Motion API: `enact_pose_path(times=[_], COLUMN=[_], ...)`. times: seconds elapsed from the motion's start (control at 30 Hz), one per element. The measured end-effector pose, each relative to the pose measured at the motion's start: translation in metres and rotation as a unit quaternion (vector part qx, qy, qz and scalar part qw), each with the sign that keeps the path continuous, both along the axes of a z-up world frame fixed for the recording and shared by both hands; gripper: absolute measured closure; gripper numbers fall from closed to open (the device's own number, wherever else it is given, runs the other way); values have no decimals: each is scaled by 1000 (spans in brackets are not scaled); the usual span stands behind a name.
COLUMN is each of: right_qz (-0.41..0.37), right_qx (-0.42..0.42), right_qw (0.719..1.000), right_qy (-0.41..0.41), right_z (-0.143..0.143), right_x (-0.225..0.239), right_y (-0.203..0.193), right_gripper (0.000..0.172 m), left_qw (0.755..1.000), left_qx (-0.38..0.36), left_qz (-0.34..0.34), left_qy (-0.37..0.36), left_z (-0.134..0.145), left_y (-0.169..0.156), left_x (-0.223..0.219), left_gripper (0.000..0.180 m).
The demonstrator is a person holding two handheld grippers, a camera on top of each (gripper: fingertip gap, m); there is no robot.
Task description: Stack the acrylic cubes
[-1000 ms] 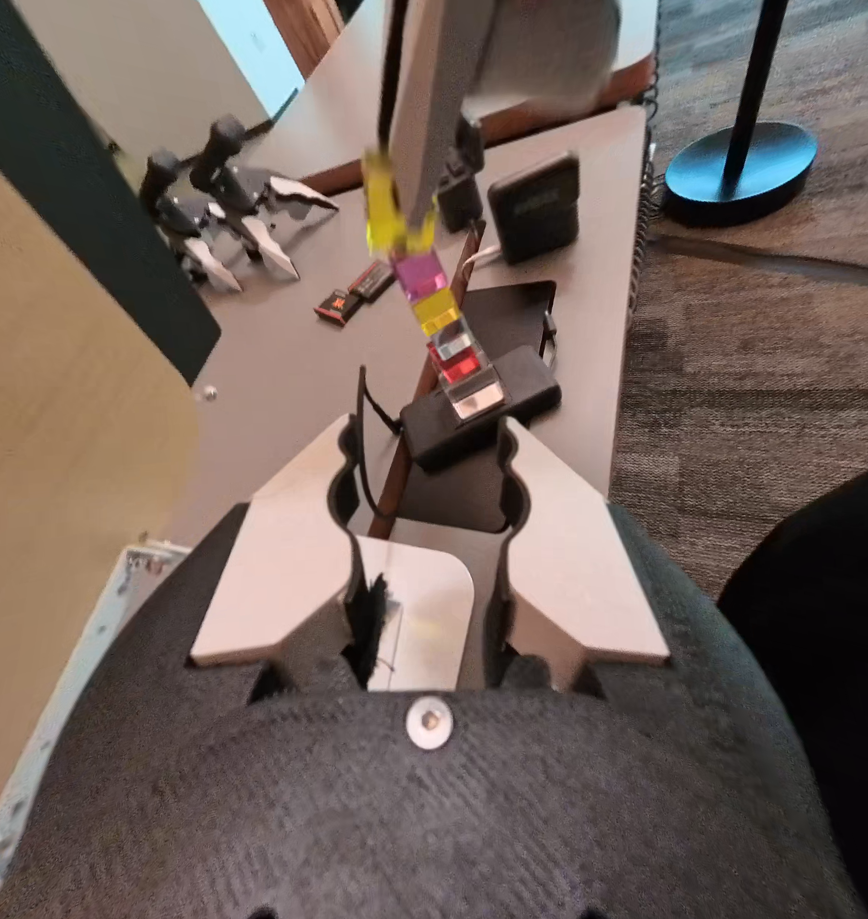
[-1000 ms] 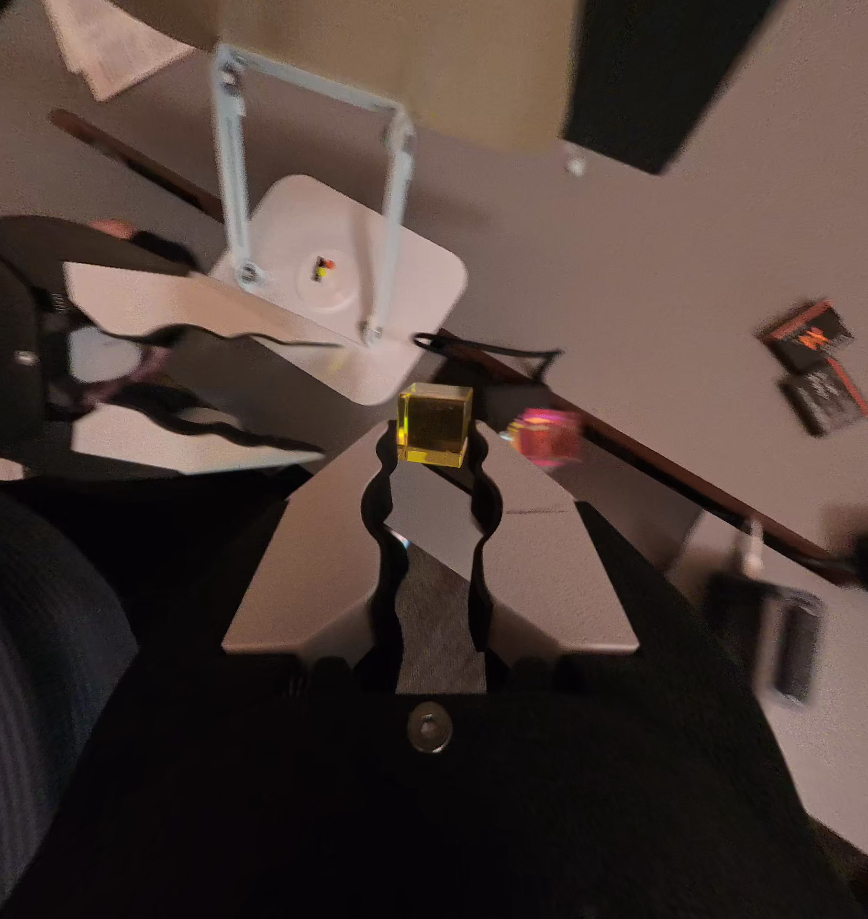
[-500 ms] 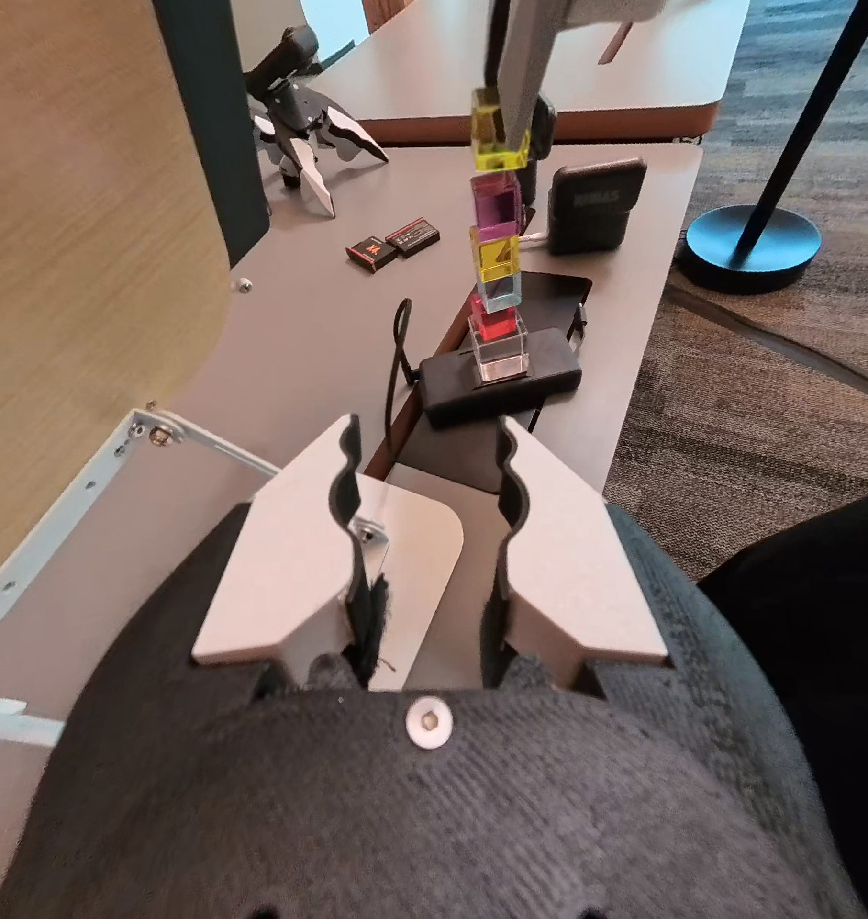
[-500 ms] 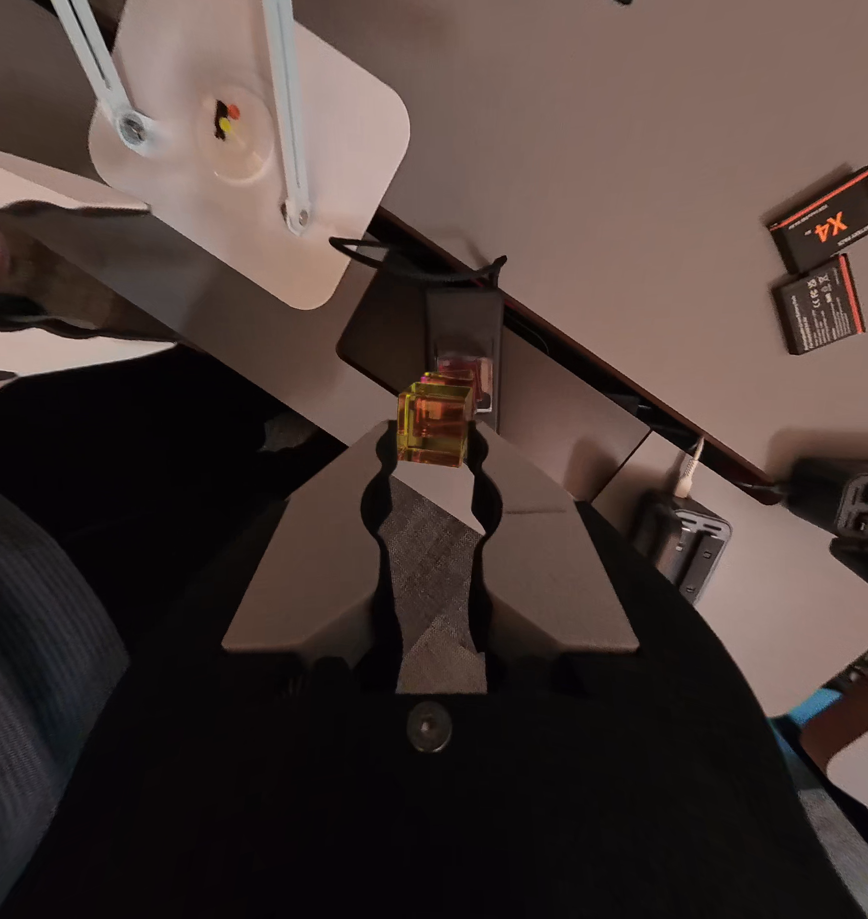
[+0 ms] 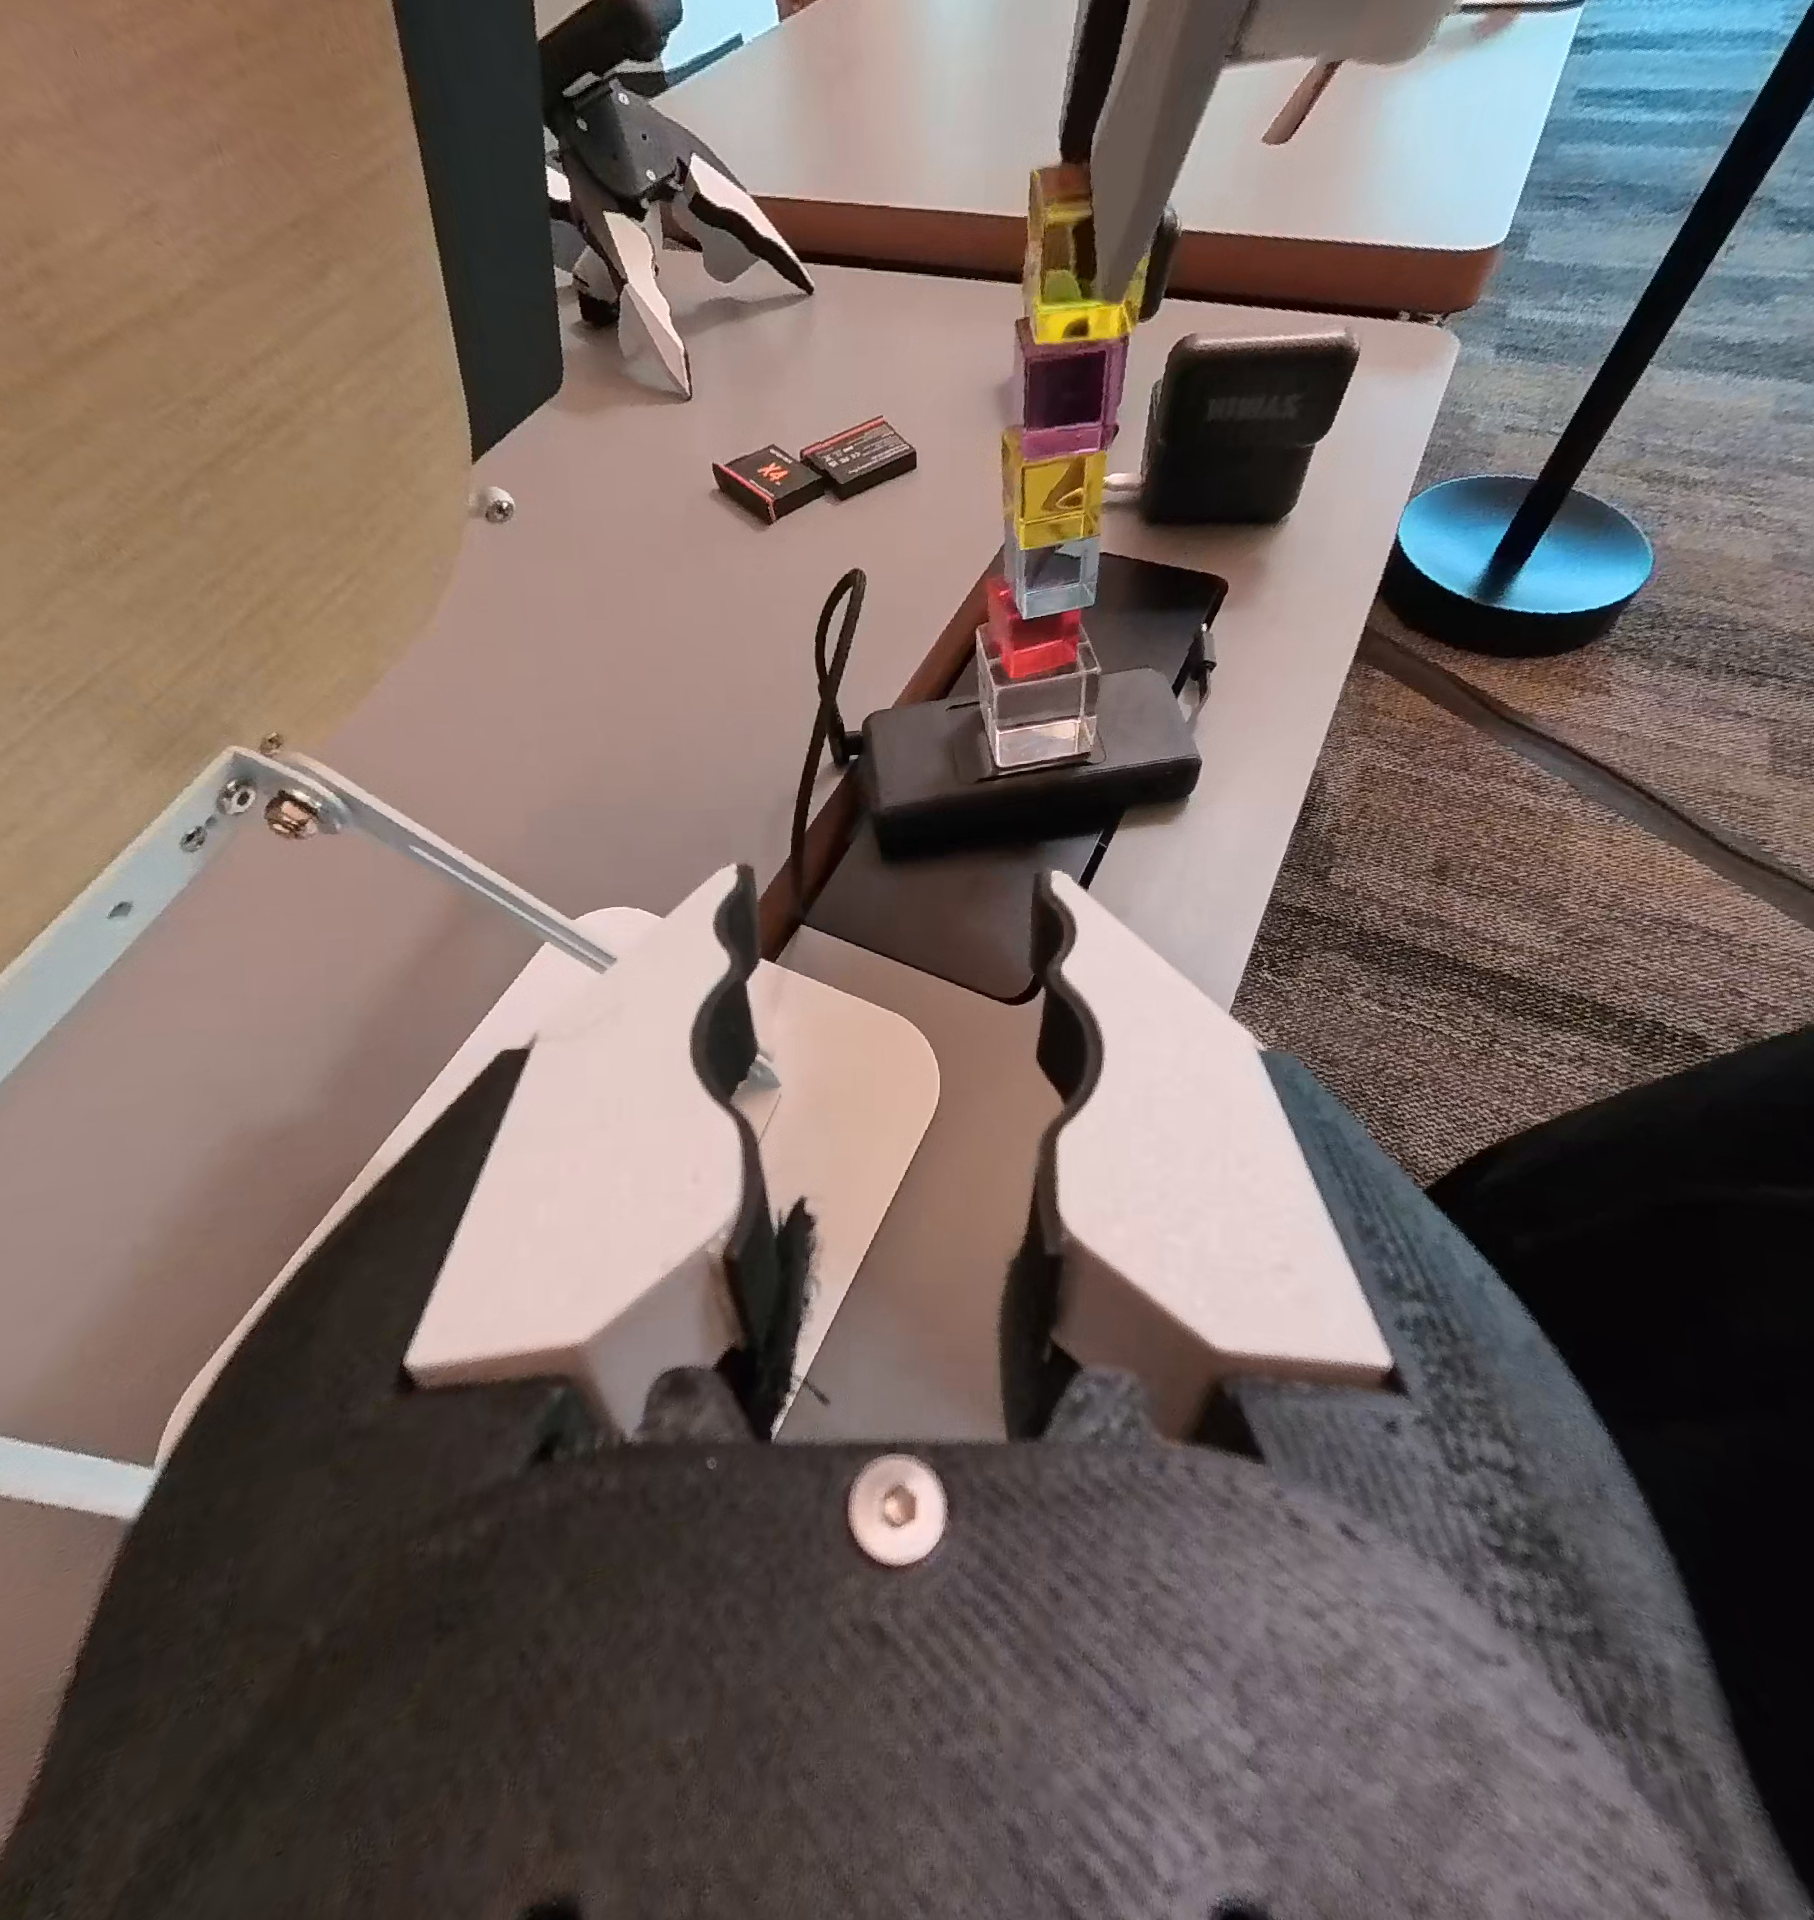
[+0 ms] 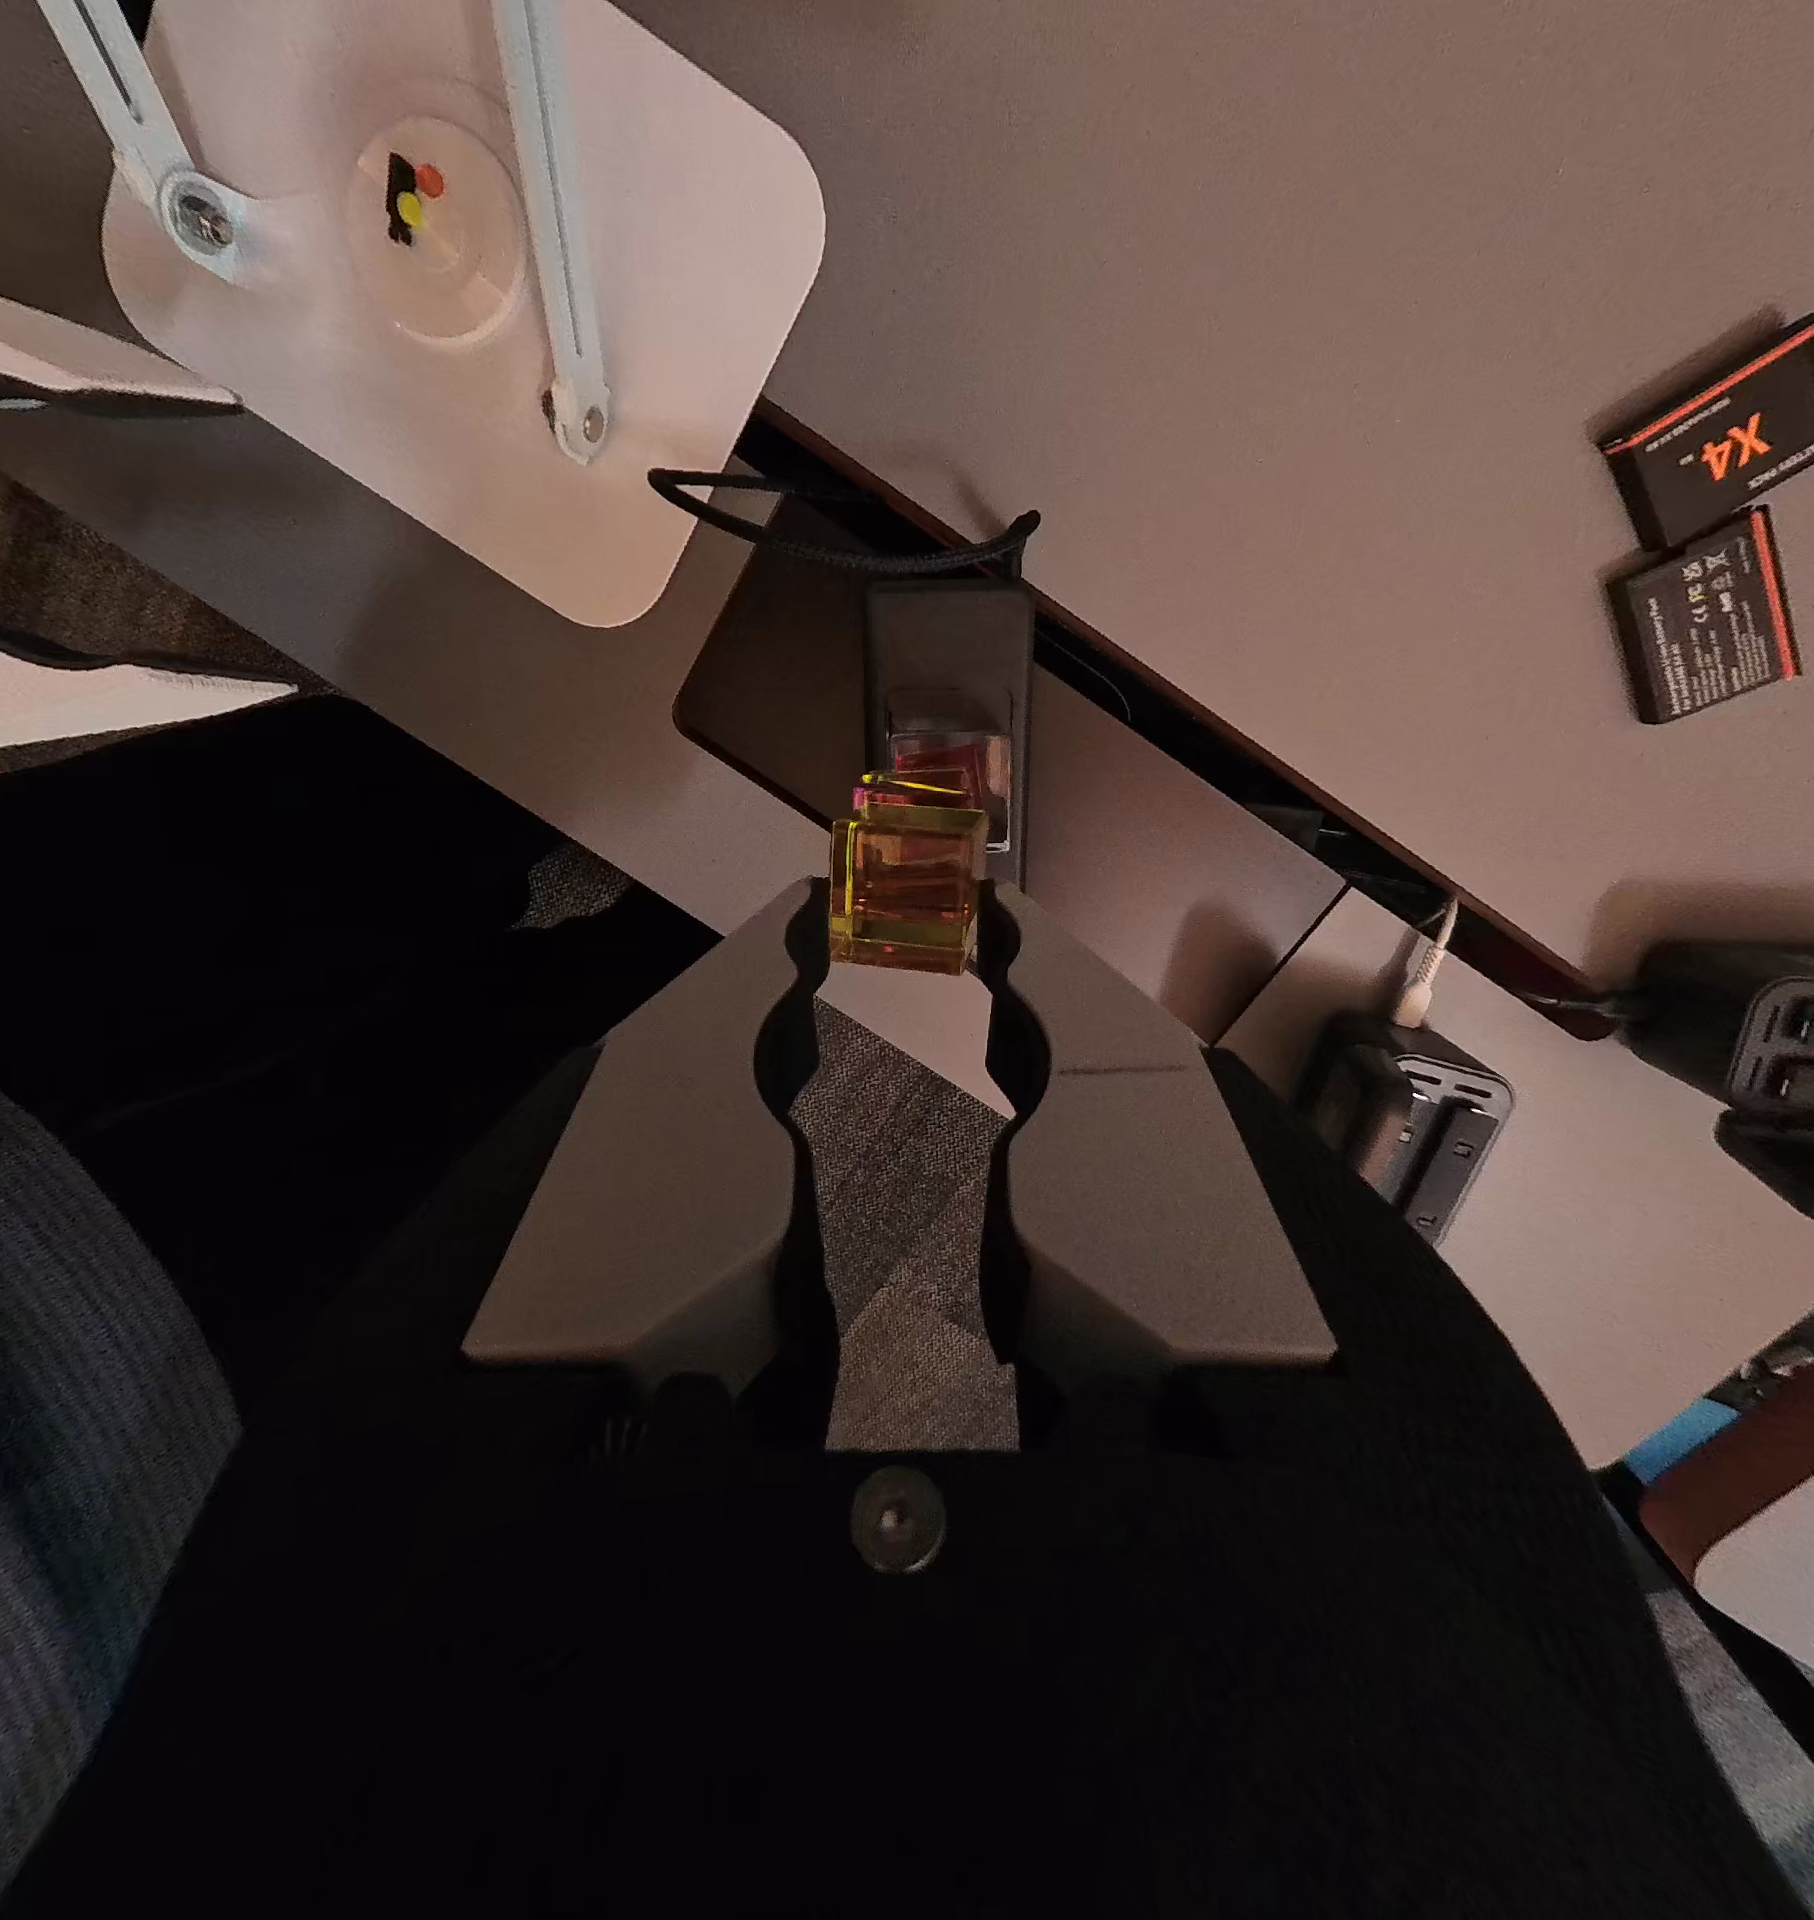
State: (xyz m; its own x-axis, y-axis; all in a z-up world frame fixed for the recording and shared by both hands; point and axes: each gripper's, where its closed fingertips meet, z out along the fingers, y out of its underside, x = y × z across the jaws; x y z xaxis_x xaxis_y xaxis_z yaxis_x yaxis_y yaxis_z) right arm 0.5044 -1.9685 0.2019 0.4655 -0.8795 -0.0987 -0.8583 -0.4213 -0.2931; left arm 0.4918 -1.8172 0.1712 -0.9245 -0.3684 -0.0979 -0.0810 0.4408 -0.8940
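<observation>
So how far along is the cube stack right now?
Done: five cubes stand stacked on the black box, clear cube at the bottom, then red, pale blue, yellow and purple cube. In hand: the right tongs grip a yellow cube just over the purple one. Left: releasing it. The left tongs are open, empty.

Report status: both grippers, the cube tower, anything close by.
Left gripper open, empty. Right gripper shut on yellow cube, atop cube tower. Tower stands on black box.
</observation>
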Motion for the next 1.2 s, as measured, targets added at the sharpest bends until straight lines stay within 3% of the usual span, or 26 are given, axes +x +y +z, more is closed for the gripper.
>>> enact_pose_path(times=[0.33, 0.47, 0.63, 0.73, 0.93, 1.2], right_qz=[-5, -30, -112, -143, -101, -66], right_qx=[14, 36, 99, 122, 138, 103], right_qw=[1000, 997, 976, 964, 968, 961], right_qy=[-12, -56, -161, -189, -183, -247], right_z=[0, 11, 27, 2, -81, -113], right_x=[3, 6, -2, -19, -43, -29], right_y=[2, 0, -19, -23, 18, 39], right_gripper=[145, 134, 157, 172, 172, 172], left_qw=[1000, 1000, 999, 999, 999, 999], left_qx=[-2, -8, -7, -2, 9, 19], left_qz=[-4, -4, 8, 10, -1, -10], left_qy=[9, 30, 34, 40, 44, 49], left_z=[-2, -3, -6, -10, -16, -19], left_y=[-4, -6, 1, 4, -1, -7], left_x=[-1, -3, -1, -1, -5, -8], left_gripper=[128, 127, 127, 127, 127, 127])
